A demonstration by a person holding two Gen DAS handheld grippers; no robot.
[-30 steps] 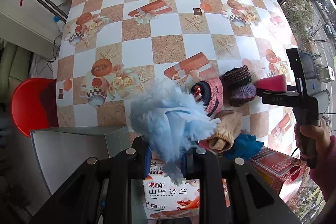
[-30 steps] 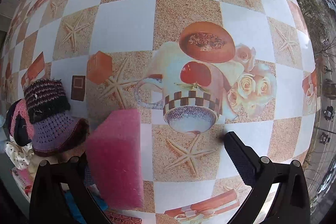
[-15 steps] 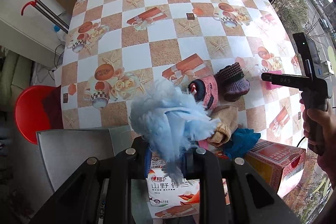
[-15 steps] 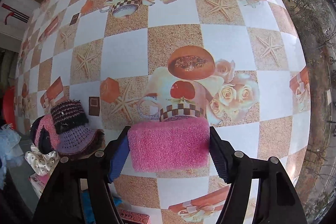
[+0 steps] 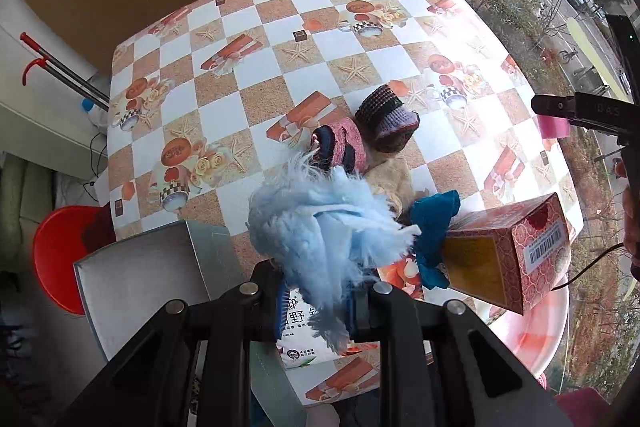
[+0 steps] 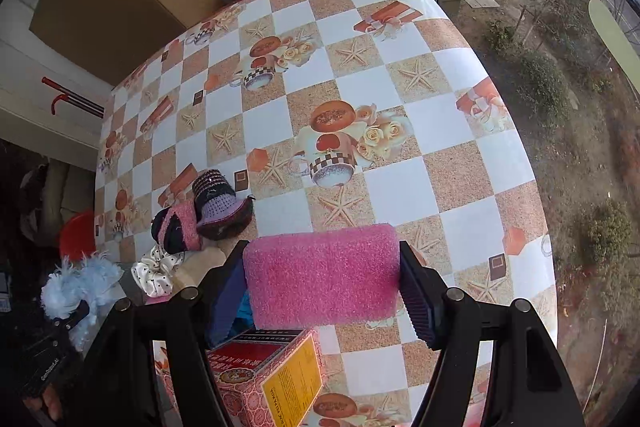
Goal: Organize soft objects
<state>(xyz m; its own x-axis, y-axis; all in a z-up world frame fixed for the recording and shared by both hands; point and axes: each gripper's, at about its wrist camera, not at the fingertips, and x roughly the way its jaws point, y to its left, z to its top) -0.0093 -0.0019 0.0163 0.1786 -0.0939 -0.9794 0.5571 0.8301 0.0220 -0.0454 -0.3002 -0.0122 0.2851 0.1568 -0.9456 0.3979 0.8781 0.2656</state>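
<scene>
- Left wrist view: the left gripper (image 5: 320, 301) is clenched on a fluffy pale-blue duster-like bundle (image 5: 320, 223), which stands up out of the jaws at lower centre of the frame, held above the table edge.
- Right wrist view: the right gripper (image 6: 322, 291) squeezes a pink sponge (image 6: 322, 273) between both pads, its long axis running left to right across the jaws, lifted clear of the checked tablecloth (image 6: 400, 147).
- Just beyond the blue bundle, at centre frame in the left view, the remaining soft items sit heaped: a pink-and-navy knitted piece (image 5: 340, 147), a purple knitted hat (image 5: 386, 123), a beige cloth (image 5: 390, 175) and a teal cloth (image 5: 434, 227).
- An open grey box (image 5: 144, 287) lies at lower left of the left view, directly beside the left gripper; it looks the likely drop-off, and the left hand is clearly the nearer one.
- A red-patterned carton (image 5: 508, 255) lies at lower right, between the pile and the right gripper.
</scene>
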